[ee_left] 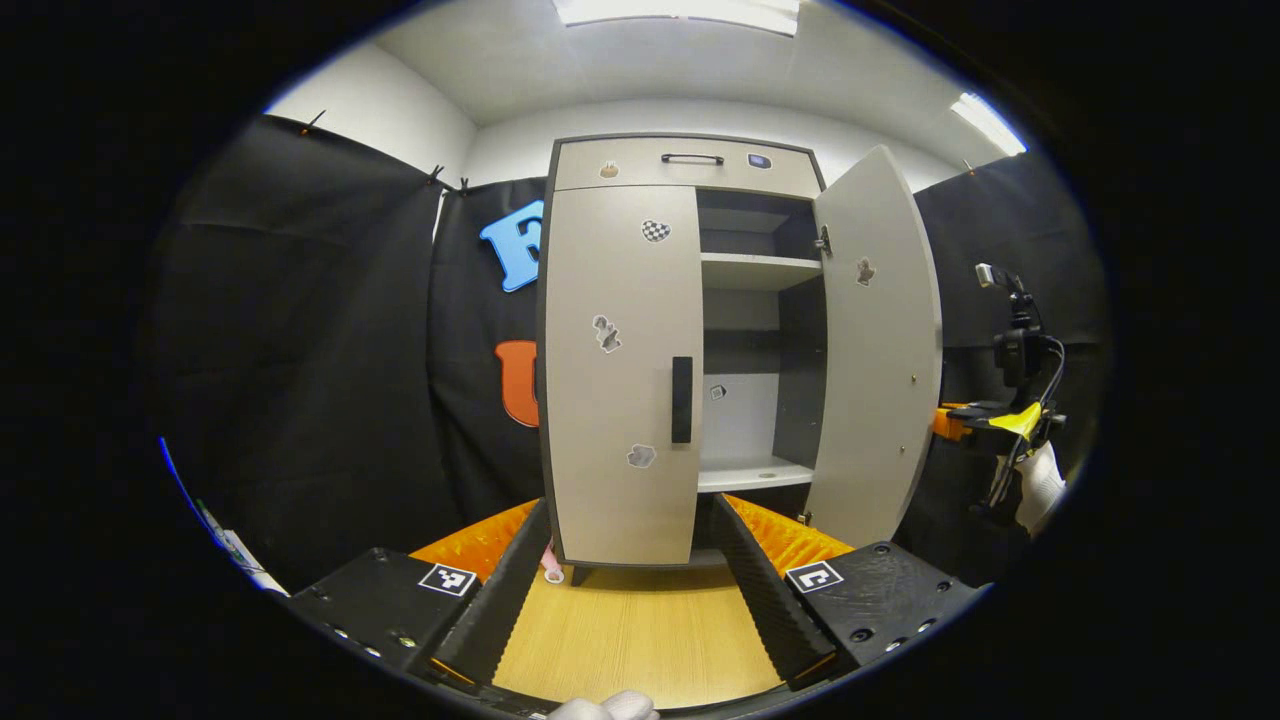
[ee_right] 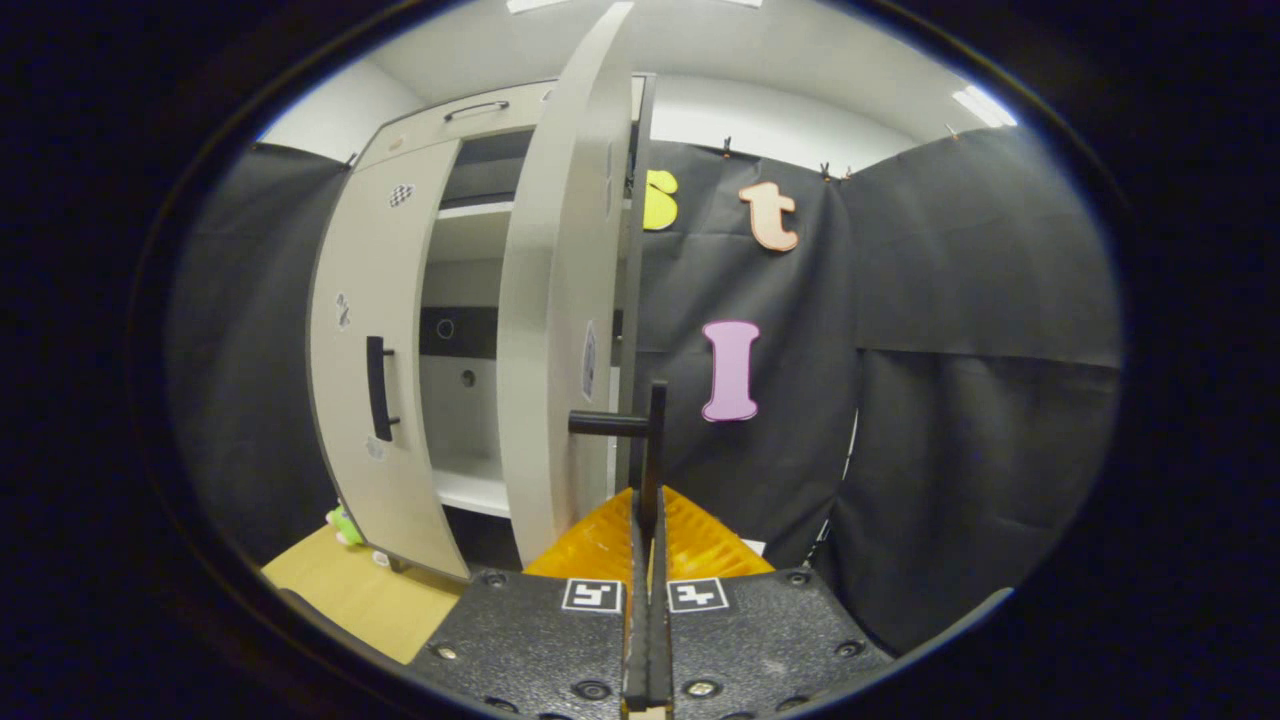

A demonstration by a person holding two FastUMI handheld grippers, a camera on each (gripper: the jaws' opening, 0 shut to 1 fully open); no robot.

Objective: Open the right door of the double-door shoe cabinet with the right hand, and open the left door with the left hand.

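Observation:
The grey shoe cabinet [ee_left: 620, 500] stands straight ahead in the left gripper view. Its left door [ee_left: 620, 300] is closed, and the black handle [ee_left: 682, 399] runs upright along its inner edge. My left gripper [ee_left: 630, 560] is open a short way in front of that door, low, holding nothing. The right door [ee_left: 880, 340] is swung wide open. In the right gripper view this door [ee_right: 550, 300] shows nearly edge-on, and my right gripper [ee_right: 648, 505] is shut on its black handle [ee_right: 655, 430]. The right gripper [ee_left: 1000, 415] and a gloved hand [ee_left: 1040, 480] also appear beyond the open door.
Bare shelves [ee_left: 755, 268] show inside the open half, with a drawer [ee_left: 690, 165] across the top. The cabinet rests on a wooden surface [ee_left: 630, 620]. A small pink item [ee_left: 550, 565] and a green toy [ee_right: 345, 525] lie by its base. Black cloth walls stand close around.

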